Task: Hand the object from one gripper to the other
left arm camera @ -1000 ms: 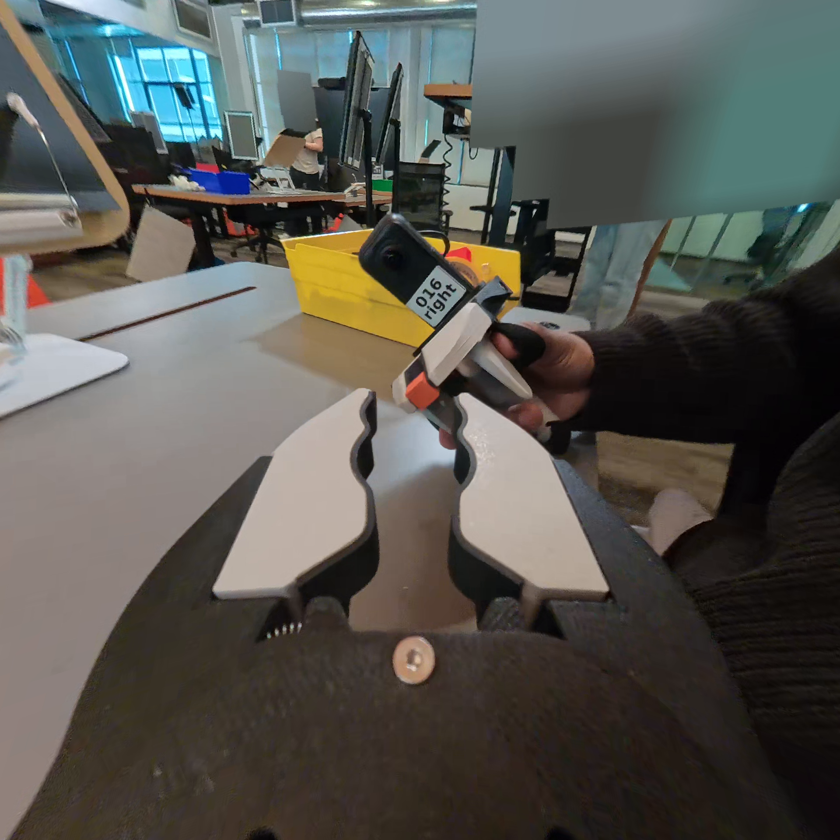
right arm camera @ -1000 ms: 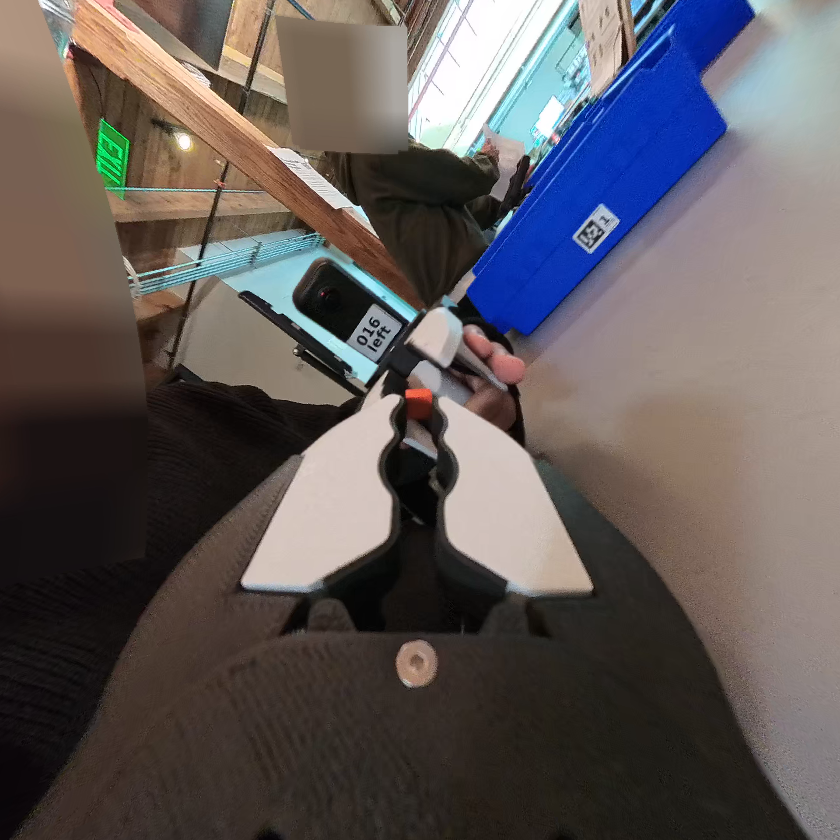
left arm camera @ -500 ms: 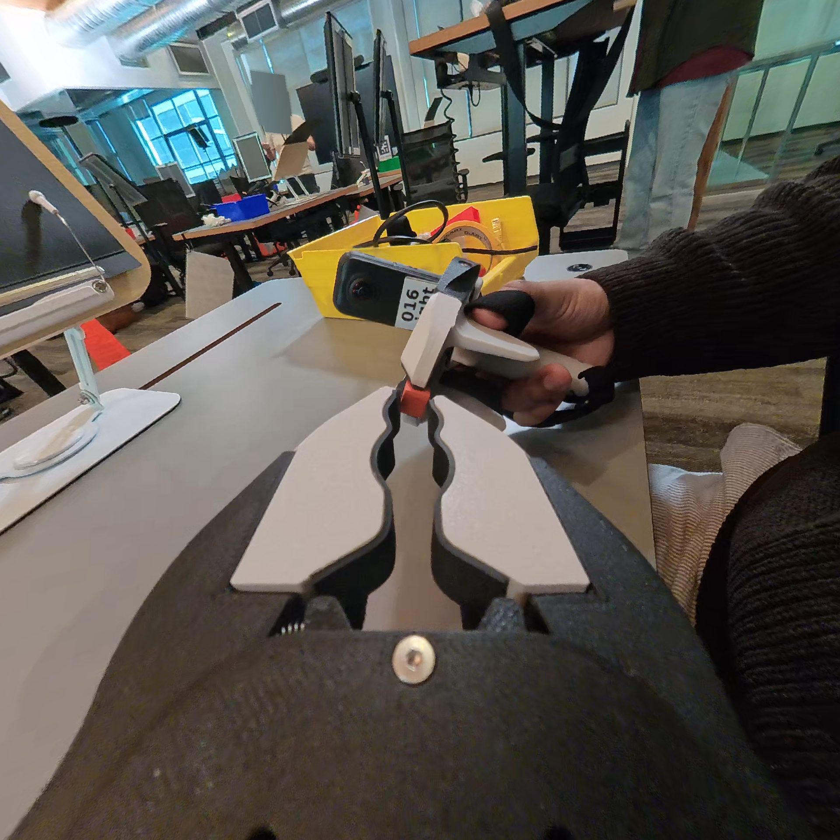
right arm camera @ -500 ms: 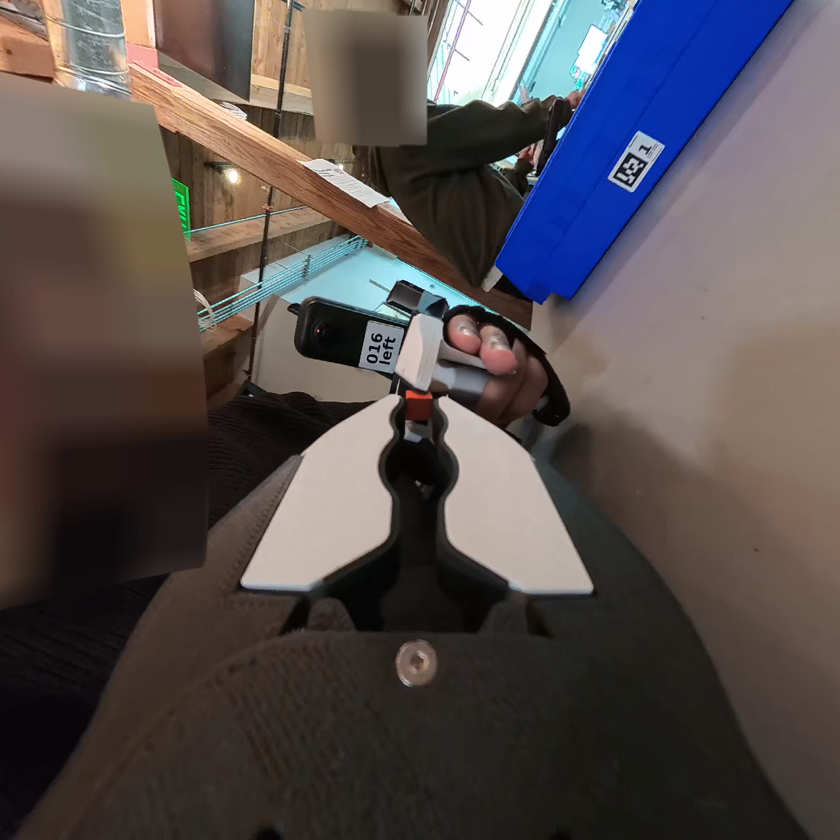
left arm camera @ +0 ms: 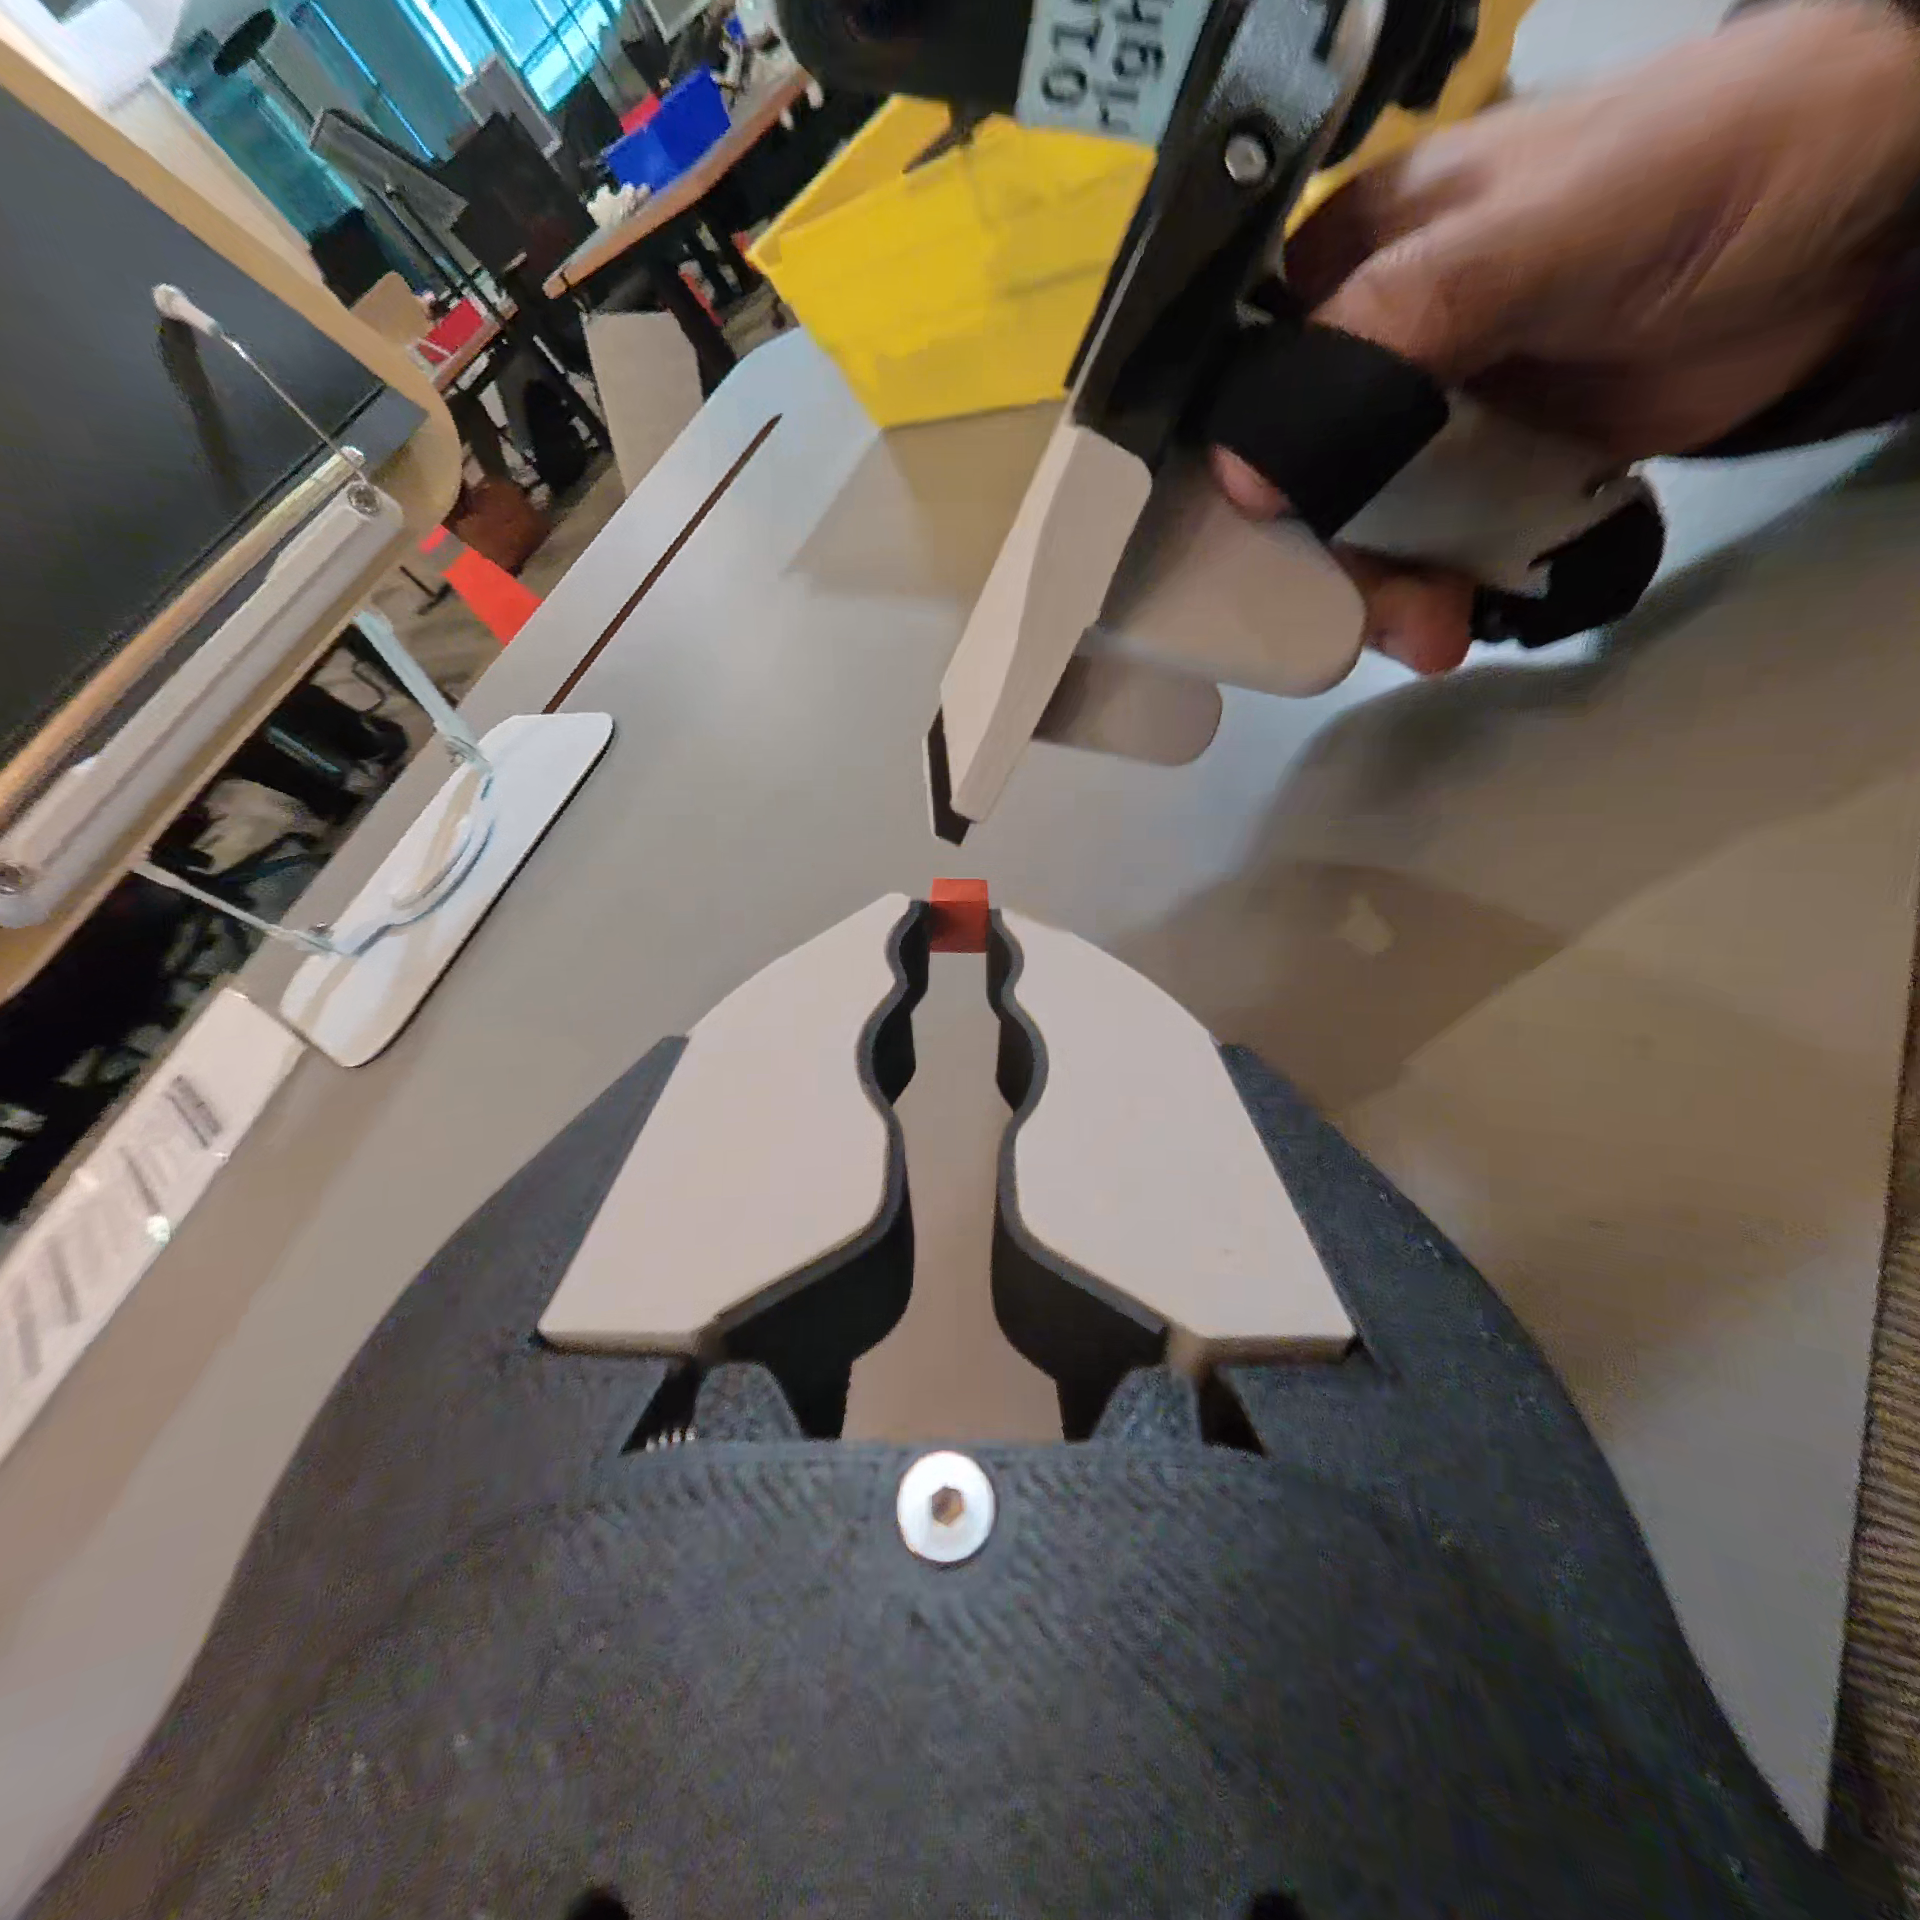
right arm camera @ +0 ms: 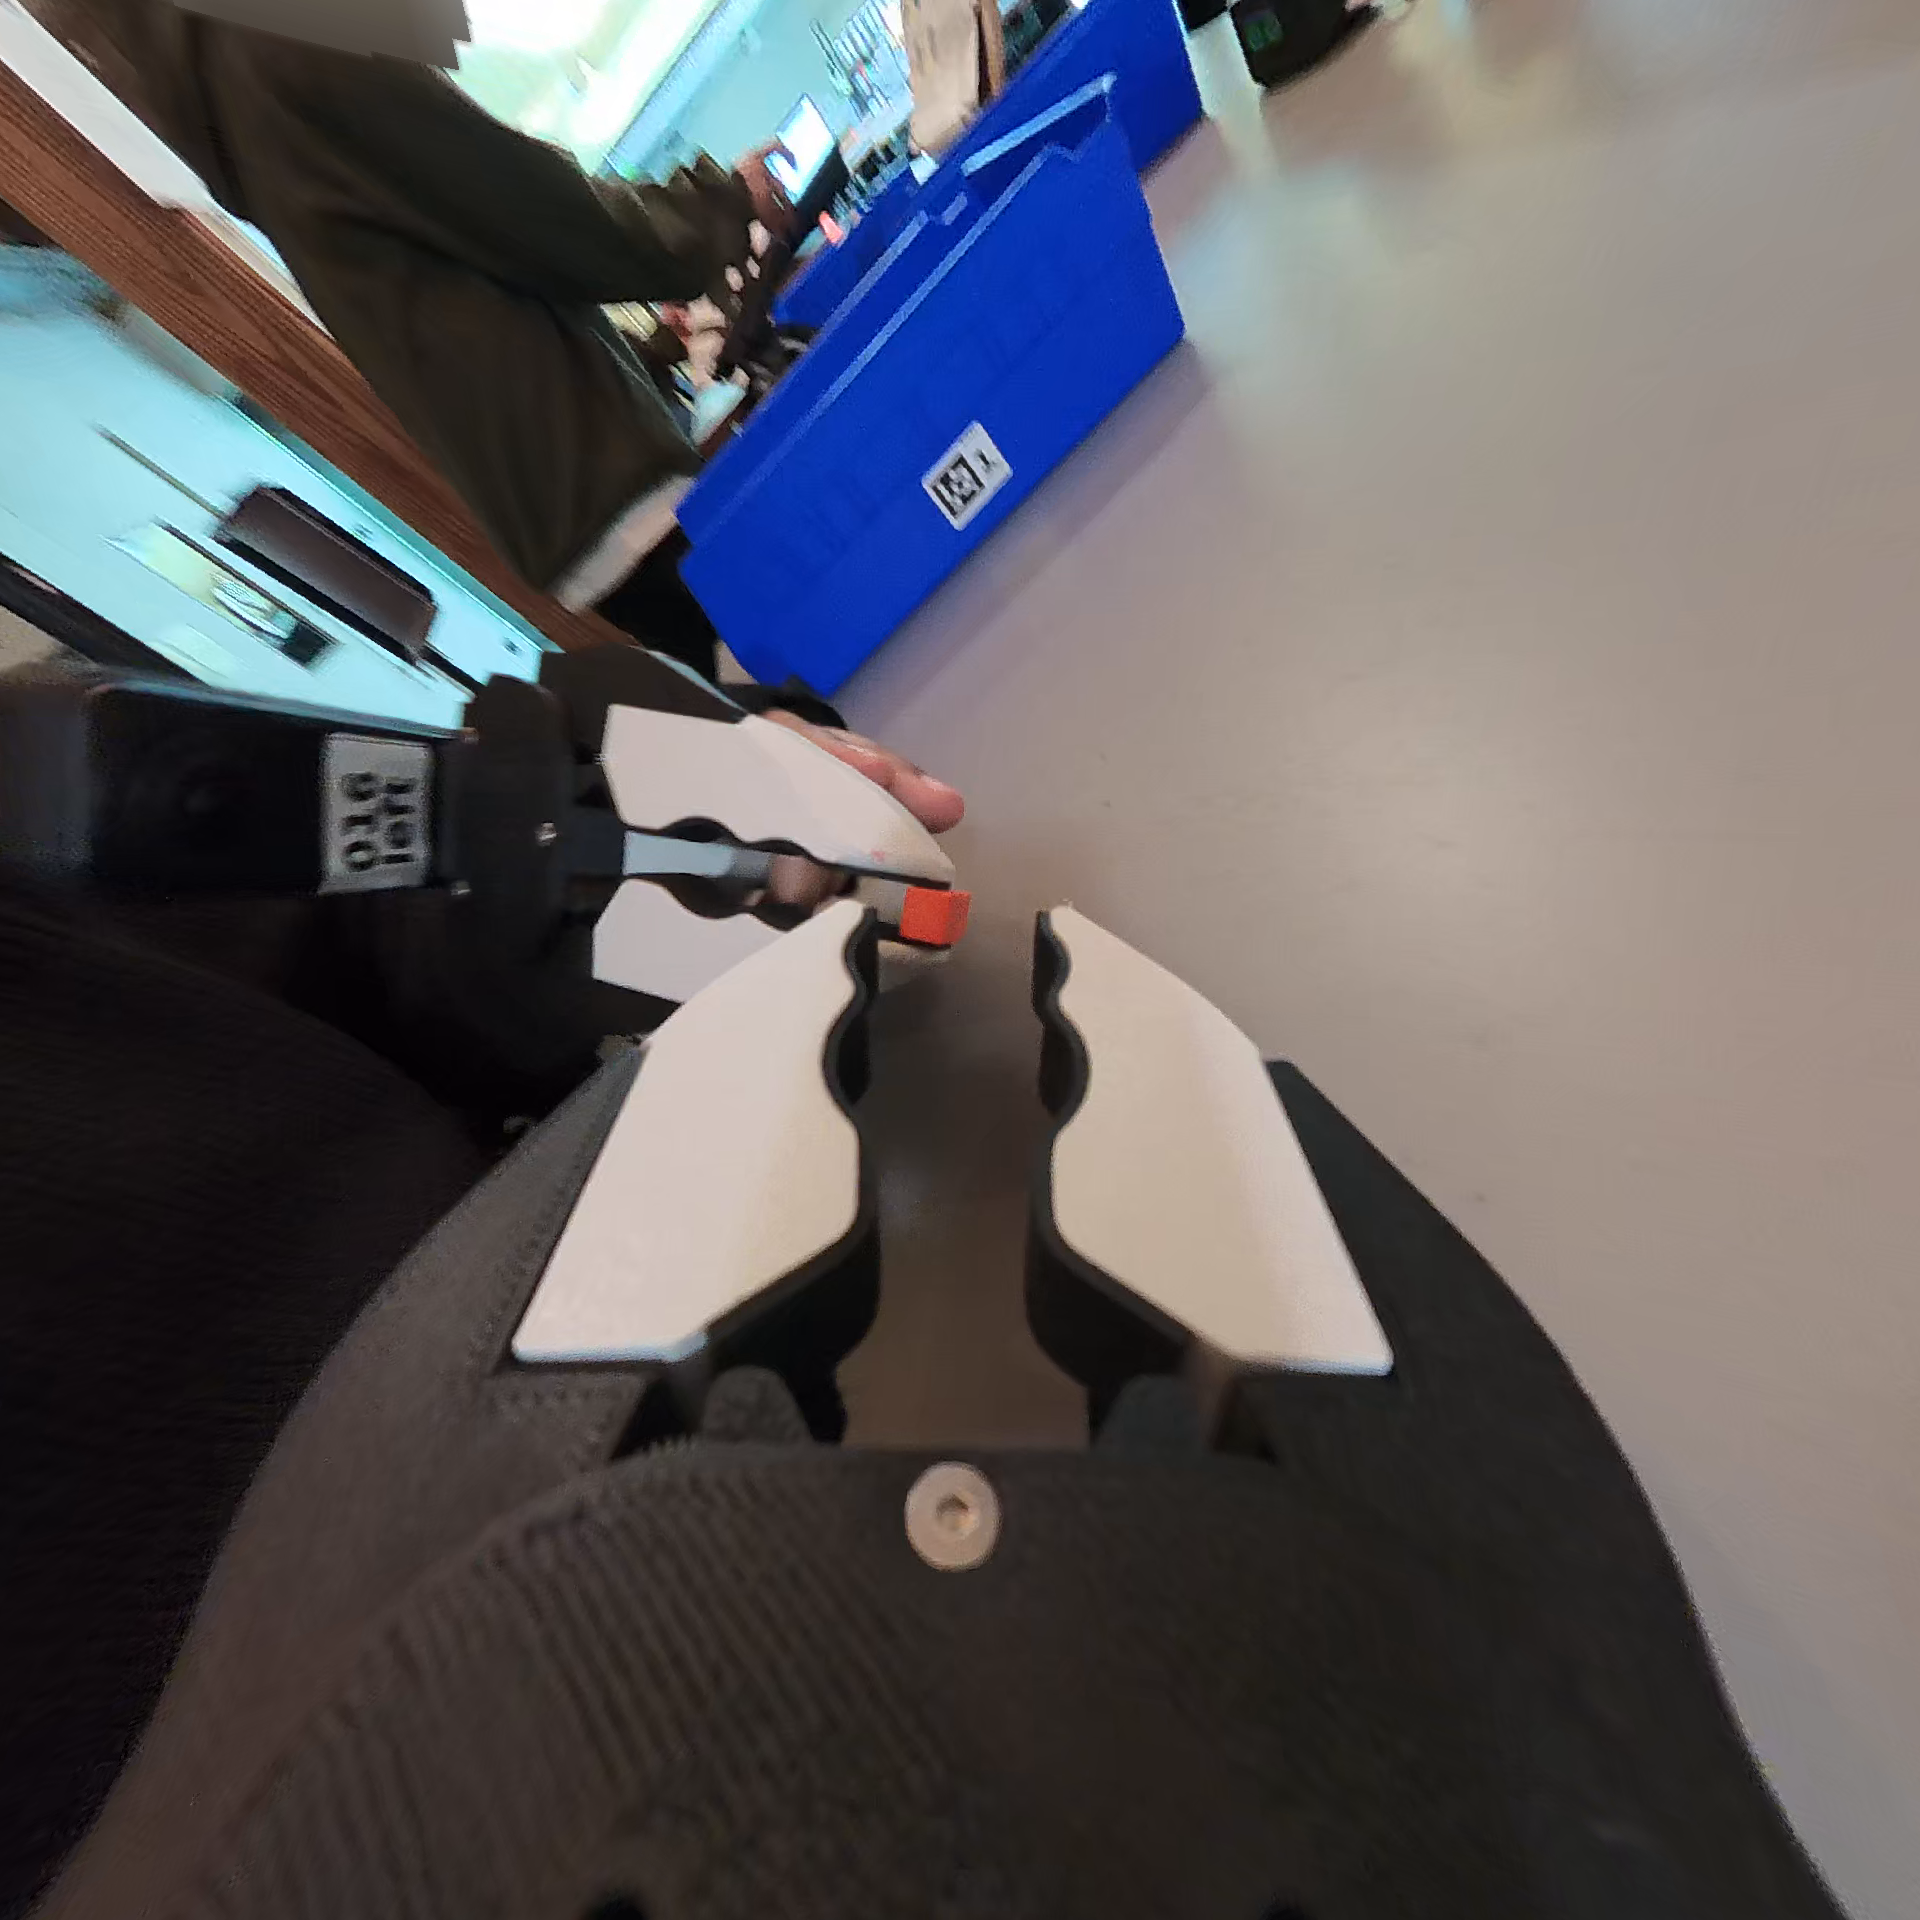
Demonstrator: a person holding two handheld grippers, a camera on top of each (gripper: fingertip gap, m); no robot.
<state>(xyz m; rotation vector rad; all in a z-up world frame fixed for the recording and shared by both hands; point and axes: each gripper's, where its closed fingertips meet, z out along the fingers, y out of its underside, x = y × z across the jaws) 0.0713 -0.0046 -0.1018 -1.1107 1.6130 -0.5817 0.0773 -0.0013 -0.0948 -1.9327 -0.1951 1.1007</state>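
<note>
A small orange cube [left arm camera: 958, 928] is pinched between the fingertips of my left gripper [left arm camera: 957, 914], which is shut on it above the grey table [left arm camera: 727, 675]. My right gripper [left arm camera: 951, 826] hangs just above the cube, with a small gap between them. In the right wrist view my right gripper [right arm camera: 951, 923] is open and empty. The cube [right arm camera: 935, 918] sits just past its tips, nearer the left finger, and is held by the left gripper [right arm camera: 914, 891], which comes in from the left.
A yellow bin [left arm camera: 935, 281] stands on the table behind the grippers. A white stand base [left arm camera: 447, 873] lies at the left. A blue bin [right arm camera: 935, 416] sits on the table in the right wrist view, with a person in a dark top [right arm camera: 468, 260] behind it.
The right gripper held the cube and brought it into the open left gripper. The left gripper shut on it. The right gripper has now opened and drawn slightly away.
</note>
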